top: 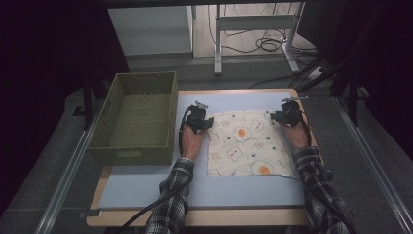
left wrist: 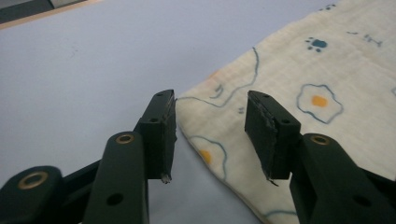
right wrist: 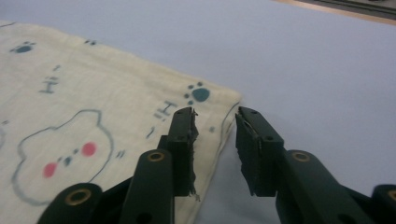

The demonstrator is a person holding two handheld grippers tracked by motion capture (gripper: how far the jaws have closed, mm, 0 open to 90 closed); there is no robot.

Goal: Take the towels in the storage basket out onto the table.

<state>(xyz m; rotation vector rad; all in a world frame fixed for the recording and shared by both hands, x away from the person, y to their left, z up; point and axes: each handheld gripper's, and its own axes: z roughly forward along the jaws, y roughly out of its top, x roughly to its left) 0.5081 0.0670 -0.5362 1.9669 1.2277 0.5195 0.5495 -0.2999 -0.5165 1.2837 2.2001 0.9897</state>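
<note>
We have the cloth (top: 249, 143) flat on the table (top: 146, 187), each far corner lying between a part-open, empty tool, left tool (left wrist: 210, 135) astride the left corner and right tool (right wrist: 215, 144) astride the right, both equally near.

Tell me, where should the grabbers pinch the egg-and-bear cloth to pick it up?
Probably at its two far corners. The cloth lies flat, so only edges offer a pinch. The left gripper and right gripper each straddle one corner edge, jaws open, coming low from the sides.
</note>
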